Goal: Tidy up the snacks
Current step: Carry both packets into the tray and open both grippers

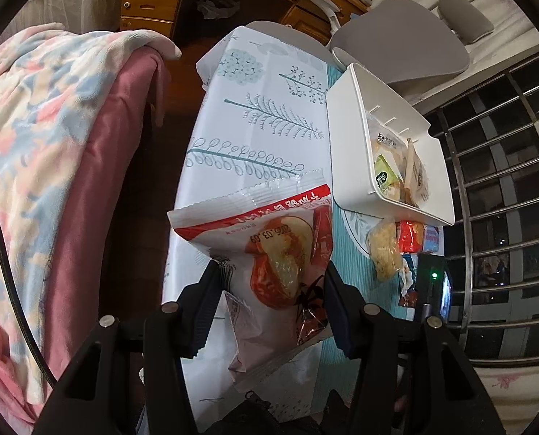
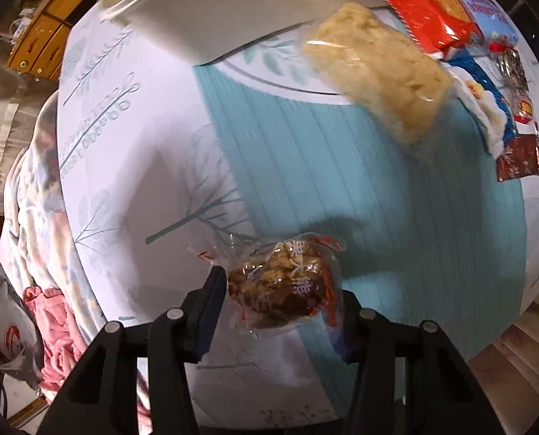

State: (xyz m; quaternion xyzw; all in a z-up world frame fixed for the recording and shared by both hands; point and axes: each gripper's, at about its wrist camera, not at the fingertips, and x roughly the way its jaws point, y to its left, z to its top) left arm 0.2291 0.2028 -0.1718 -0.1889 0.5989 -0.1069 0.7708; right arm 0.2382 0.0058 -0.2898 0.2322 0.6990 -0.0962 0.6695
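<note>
Between the fingers of the left gripper (image 1: 269,282) hangs a large red-and-white snack bag (image 1: 269,250), printed with a date and a picture of a sliced red fruit; both black pads press against its sides, so the jaws are closed on it, and it is lifted above the bench (image 1: 255,108), which wears a white cloth with teal plant prints. Just right of the bag a white plastic bin (image 1: 356,108) sits on the bench, holding a green packet (image 1: 385,177) and several pale wrapped snacks at its near end. Beside the bin's near wall lie a pale yellow crumbly snack in clear wrap (image 1: 383,250) and a red packet (image 1: 411,235), touching each other. A pink and blue blanket (image 1: 44,137) covers the bed at left, and a grey chair (image 1: 396,40) stands beyond the bin. Seen from the right wrist, the right gripper (image 2: 280,297) has its jaws closed on a small clear-wrapped brown snack (image 2: 284,286) with red lettering, held over the teal striped mat (image 2: 360,181) on the bench. Farther along the mat lie the pale yellow snack (image 2: 374,72), the red packet (image 2: 429,18), and a blue-and-white packet (image 2: 487,90) with a brown one (image 2: 519,159) next to it.
</note>
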